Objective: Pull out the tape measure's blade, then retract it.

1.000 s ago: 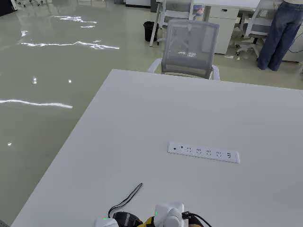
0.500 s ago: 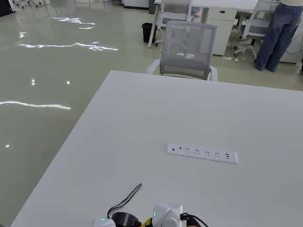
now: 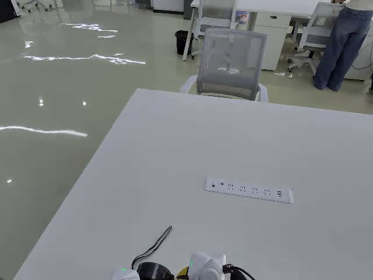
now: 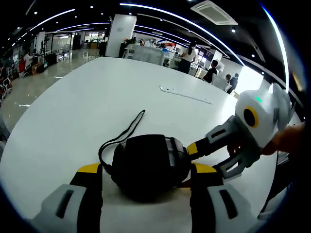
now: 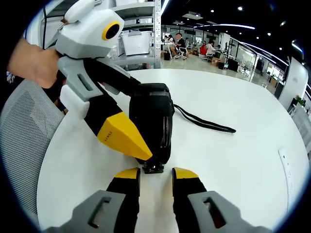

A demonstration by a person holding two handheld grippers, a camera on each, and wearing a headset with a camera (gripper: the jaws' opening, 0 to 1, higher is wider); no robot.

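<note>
The black tape measure lies on the white table, and my left gripper is shut on its body, one yellow-tipped jaw on each side. Its black wrist strap trails across the table away from the case. My right gripper comes in from the side, its jaws drawn close around the small metal blade hook at the case's lower corner. No blade is drawn out. In the head view both grippers and the tape measure sit at the bottom edge.
A white power strip lies mid-table, well beyond the grippers. A grey mesh chair stands at the table's far edge. A person stands at the desks far behind. The table's left edge drops to a glossy floor.
</note>
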